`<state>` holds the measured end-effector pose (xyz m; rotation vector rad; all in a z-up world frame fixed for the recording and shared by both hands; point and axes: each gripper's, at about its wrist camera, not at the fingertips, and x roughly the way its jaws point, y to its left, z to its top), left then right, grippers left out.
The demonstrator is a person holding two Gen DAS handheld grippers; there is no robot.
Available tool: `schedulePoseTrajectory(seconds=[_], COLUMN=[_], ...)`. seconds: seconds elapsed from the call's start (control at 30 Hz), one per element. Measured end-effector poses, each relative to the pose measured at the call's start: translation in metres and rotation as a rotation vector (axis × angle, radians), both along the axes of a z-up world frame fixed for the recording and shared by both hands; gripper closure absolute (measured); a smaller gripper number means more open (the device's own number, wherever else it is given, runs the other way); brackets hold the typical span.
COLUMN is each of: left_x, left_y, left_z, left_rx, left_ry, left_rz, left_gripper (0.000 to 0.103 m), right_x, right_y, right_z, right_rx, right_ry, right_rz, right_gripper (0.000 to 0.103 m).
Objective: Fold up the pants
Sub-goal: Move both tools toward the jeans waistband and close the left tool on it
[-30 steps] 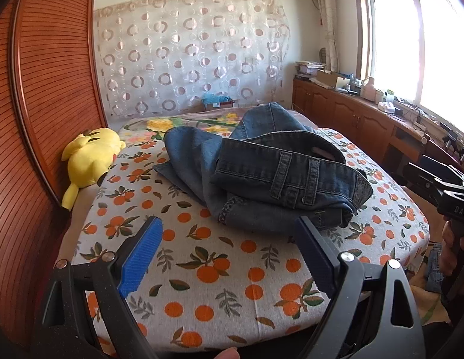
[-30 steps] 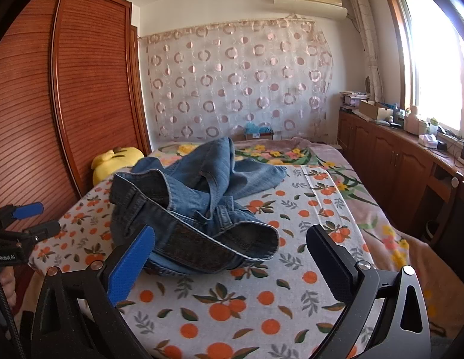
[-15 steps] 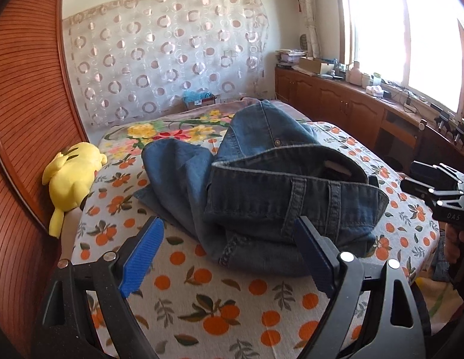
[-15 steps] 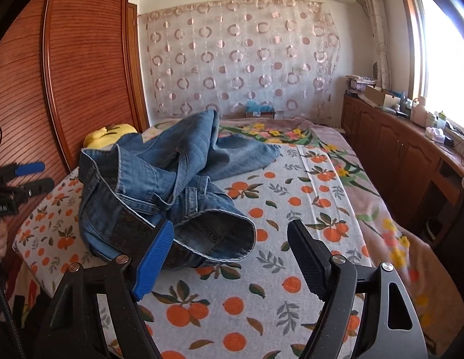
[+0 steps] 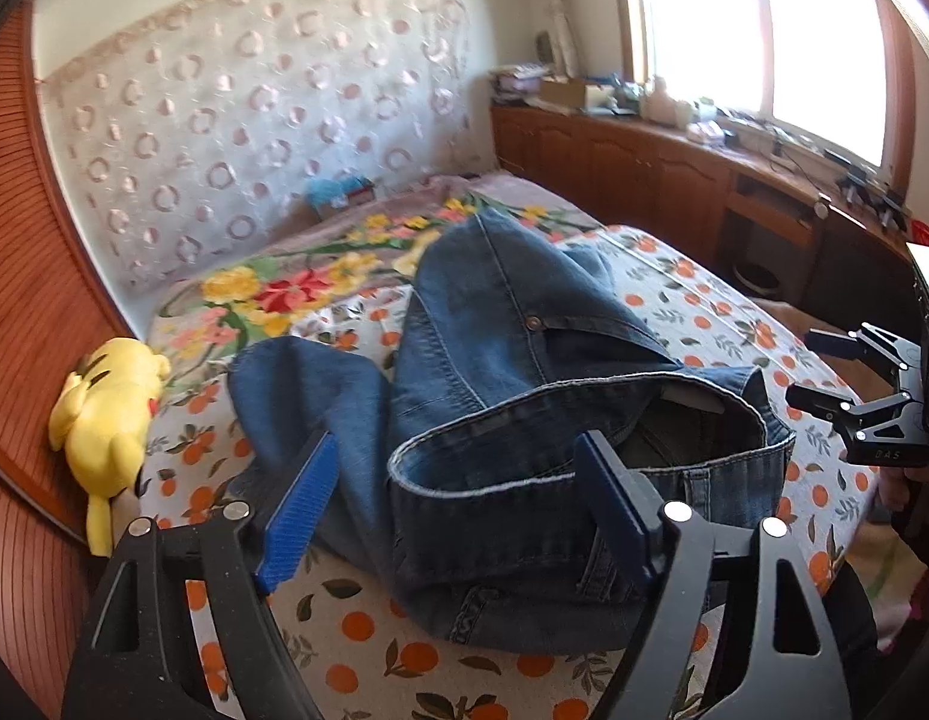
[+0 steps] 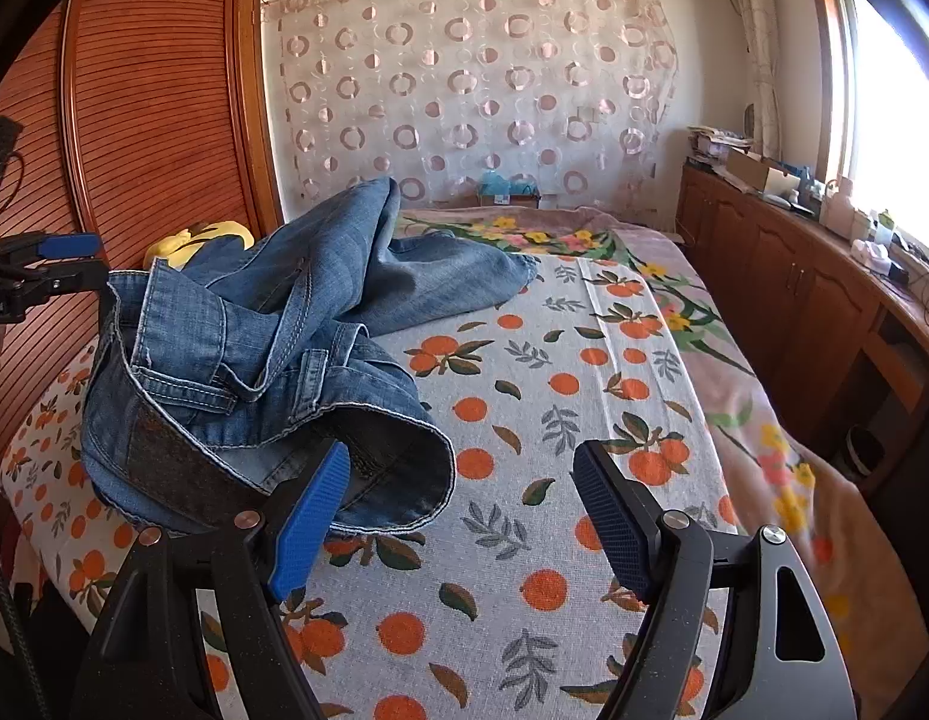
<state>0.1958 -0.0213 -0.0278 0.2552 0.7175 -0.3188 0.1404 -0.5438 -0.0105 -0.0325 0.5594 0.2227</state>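
Crumpled blue jeans (image 5: pixel 524 348) lie on the bed, their waistband gaping toward me and the legs trailing to the far side. My left gripper (image 5: pixel 458 510) hovers over the near waistband with its jaws closing. The denim edge sits between the pads, which do not press on it. In the right wrist view the jeans (image 6: pixel 272 348) fill the left half. My right gripper (image 6: pixel 461 516) is open, its left pad at the waistband's edge and mostly sheet between the fingers. Each gripper shows in the other's view: the right gripper (image 5: pixel 854 396) and the left gripper (image 6: pixel 44 264).
The bed carries an orange-print sheet (image 6: pixel 584 390) with a floral blanket (image 6: pixel 764 408) beyond it. A yellow plush toy (image 5: pixel 110 408) lies by the wooden wardrobe (image 6: pixel 164 120) on the left. Low wooden cabinets (image 6: pixel 794 300) under the window line the right side.
My left gripper has come closer to the jeans and rolled, so the waistband now lies between its narrowing fingers. My right gripper has edged toward the waistband, its jaws narrower than before.
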Motion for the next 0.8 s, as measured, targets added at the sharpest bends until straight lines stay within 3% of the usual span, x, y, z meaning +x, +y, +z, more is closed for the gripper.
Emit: schedulePoseTrajectory(seconds=[0.13, 0.43, 0.57, 0.63, 0.7, 0.8], left_x=[0.018, 0.042, 0.032, 0.027, 0.021, 0.005], left_y=[-0.008, 0.003, 0.009, 0.011, 0.013, 0.019], left_z=[-0.006, -0.030, -0.040, -0.042, -0.041, -0.033], left_rx=[0.051, 0.028, 0.026, 0.017, 0.006, -0.022], left_ry=[0.039, 0.163, 0.186, 0.189, 0.181, 0.142], left_rz=[-0.024, 0.001, -0.004, -0.009, -0.008, 0.018], left_gripper=[0.027, 0.040, 0.055, 0.065, 0.084, 0.095], right_x=[0.000, 0.001, 0.001, 0.006, 0.007, 0.011], right_y=[-0.002, -0.008, -0.010, -0.009, -0.008, -0.006], right_z=[-0.001, 0.002, 0.000, 0.000, 0.000, 0.002], right_rx=[0.008, 0.016, 0.015, 0.013, 0.014, 0.016], right_ry=[0.003, -0.003, -0.001, 0.002, 0.005, 0.009], right_rz=[-0.007, -0.021, -0.025, -0.026, -0.024, -0.019], right_gripper=[0.024, 0.024, 0.024, 0.024, 0.024, 0.024])
